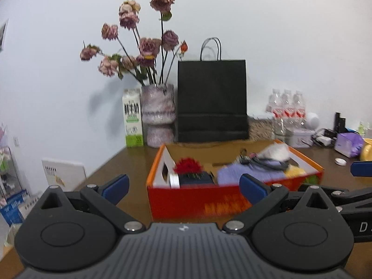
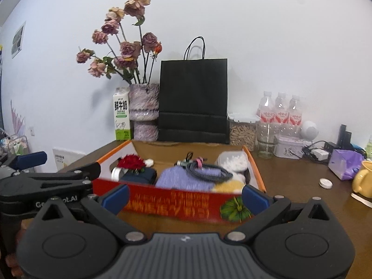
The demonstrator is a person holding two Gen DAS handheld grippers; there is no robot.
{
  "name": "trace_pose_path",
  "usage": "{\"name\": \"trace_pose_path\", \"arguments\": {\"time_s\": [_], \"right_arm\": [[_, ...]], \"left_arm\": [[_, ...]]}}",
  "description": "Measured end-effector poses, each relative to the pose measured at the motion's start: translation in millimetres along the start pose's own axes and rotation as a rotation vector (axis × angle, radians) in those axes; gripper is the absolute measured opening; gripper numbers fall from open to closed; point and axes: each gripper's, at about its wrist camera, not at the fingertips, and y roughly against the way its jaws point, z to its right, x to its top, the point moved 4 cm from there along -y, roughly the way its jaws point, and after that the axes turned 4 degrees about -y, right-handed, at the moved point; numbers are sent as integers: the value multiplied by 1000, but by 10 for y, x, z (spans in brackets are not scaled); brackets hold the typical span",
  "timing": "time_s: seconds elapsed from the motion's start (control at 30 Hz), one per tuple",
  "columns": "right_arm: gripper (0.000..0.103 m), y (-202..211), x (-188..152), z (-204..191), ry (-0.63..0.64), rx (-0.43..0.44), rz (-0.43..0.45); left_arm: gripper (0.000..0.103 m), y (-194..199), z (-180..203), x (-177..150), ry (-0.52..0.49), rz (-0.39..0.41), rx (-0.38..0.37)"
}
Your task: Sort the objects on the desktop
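Observation:
A red and orange cardboard box (image 1: 200, 202) (image 2: 176, 203) stands on the brown desk, just ahead of both grippers. Inside lie a red flower on a dark case (image 2: 132, 162), a purple cloth (image 2: 179, 176), a coiled black cable (image 2: 207, 171), a white tub of cotton (image 2: 232, 160) and something yellow (image 2: 226, 187). My left gripper (image 1: 184, 187) is open with nothing between its blue pads, in front of the box's near wall. My right gripper (image 2: 184, 200) is open too, empty, facing the same wall. The left gripper's body (image 2: 46, 183) shows at the left of the right wrist view.
Against the wall stand a milk carton (image 2: 121, 116), a vase of dried roses (image 2: 144, 109), a black paper bag (image 2: 193, 102), a jar of pellets (image 2: 243, 129) and water bottles (image 2: 281, 111). To the right lie a tin, chargers, a purple pack (image 2: 345, 164), a yellow mug (image 2: 363, 180) and a small round lid (image 2: 325, 183).

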Motion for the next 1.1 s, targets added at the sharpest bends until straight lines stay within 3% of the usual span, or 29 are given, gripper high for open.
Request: {"name": "trace_pose_path", "arguments": {"time_s": [0.27, 0.53, 0.73, 1.1], "right_arm": [[103, 501, -252, -40, 37, -15, -24], [103, 796, -500, -49, -16, -7, -70], [103, 829, -639, -50, -5, -28, -115], [103, 839, -695, -50, -16, -17, -132]], "left_arm": [[103, 427, 51, -216, 1, -50, -22], [103, 694, 60, -387, 9, -101, -3], [103, 775, 113, -523, -6, -144, 59], [103, 819, 100, -545, -5, -156, 57]]}}
